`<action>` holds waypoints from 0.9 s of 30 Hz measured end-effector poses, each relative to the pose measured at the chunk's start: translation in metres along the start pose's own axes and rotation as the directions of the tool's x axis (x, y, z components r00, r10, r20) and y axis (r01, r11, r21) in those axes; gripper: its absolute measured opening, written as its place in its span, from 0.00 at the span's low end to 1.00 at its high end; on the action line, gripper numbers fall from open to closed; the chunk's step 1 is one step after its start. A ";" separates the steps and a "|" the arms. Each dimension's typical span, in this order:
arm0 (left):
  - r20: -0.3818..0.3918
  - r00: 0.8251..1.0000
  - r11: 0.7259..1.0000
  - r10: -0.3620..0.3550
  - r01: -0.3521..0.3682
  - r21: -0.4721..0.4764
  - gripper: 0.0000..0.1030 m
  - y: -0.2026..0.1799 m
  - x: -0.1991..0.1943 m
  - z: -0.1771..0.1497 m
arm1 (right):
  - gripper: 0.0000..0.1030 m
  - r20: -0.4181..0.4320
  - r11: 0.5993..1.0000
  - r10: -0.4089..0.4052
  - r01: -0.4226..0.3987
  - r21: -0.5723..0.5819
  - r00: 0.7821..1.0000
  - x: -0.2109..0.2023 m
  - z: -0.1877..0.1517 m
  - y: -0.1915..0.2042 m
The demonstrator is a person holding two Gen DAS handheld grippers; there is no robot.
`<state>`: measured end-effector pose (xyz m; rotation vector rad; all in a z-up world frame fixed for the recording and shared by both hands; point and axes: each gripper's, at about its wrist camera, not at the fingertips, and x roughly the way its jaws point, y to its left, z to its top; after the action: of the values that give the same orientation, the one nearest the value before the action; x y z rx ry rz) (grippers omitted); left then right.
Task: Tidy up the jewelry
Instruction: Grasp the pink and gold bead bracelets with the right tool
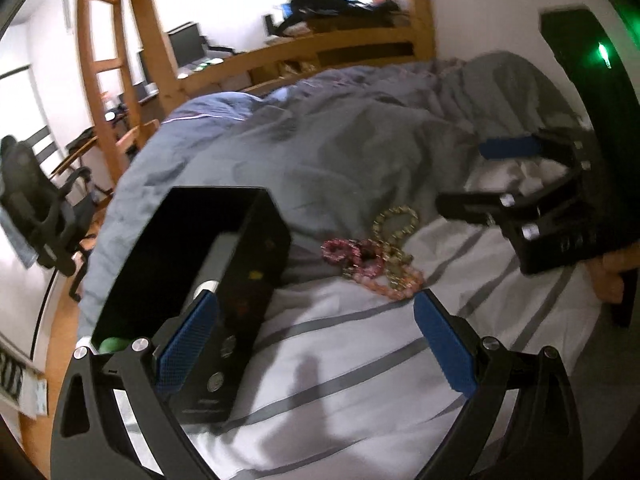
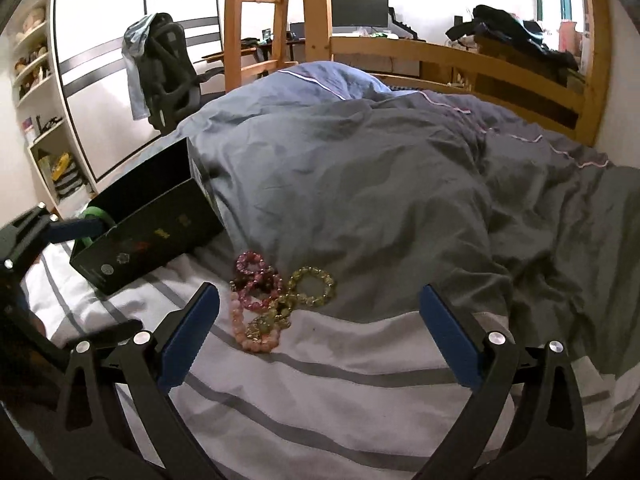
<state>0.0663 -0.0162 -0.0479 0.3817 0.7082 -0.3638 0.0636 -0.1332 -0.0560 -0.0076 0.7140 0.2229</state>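
Observation:
A heap of bead bracelets (image 1: 378,258), pink, dark red and gold, lies on the striped white sheet (image 1: 340,360); it also shows in the right wrist view (image 2: 272,304). A black open box (image 1: 200,280) stands left of the heap, also in the right wrist view (image 2: 148,232), with a green bracelet (image 2: 94,216) at its near end. My left gripper (image 1: 316,344) is open, its left finger at the box's wall. My right gripper (image 2: 320,336) is open and empty just short of the heap; it shows in the left wrist view (image 1: 480,176).
A rumpled grey duvet (image 2: 380,168) covers the far part of the bed. A wooden bed frame with a ladder (image 2: 312,20) stands behind. An office chair (image 2: 168,68) and shelves (image 2: 40,92) are off the bed's left side.

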 end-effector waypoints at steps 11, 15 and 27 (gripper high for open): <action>-0.066 0.994 0.979 -0.088 0.098 0.177 0.94 -0.033 0.036 0.009 | 0.59 -0.099 0.998 0.035 -0.039 -0.044 0.995 0.041 0.009 0.006; -0.085 0.984 0.966 -0.155 0.169 0.194 0.93 -0.038 0.045 0.013 | 0.56 -0.175 0.995 0.059 -0.073 -0.074 0.983 0.065 0.011 0.015; -0.216 0.962 0.955 -0.166 0.212 0.208 0.80 -0.046 0.095 0.026 | 0.09 -0.265 0.987 0.149 -0.126 0.102 0.953 0.096 0.007 -0.013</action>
<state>0.1270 -0.0859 -0.1050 0.5768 0.9025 -0.5998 0.1412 -0.1264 -0.1134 0.0937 0.9998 0.3298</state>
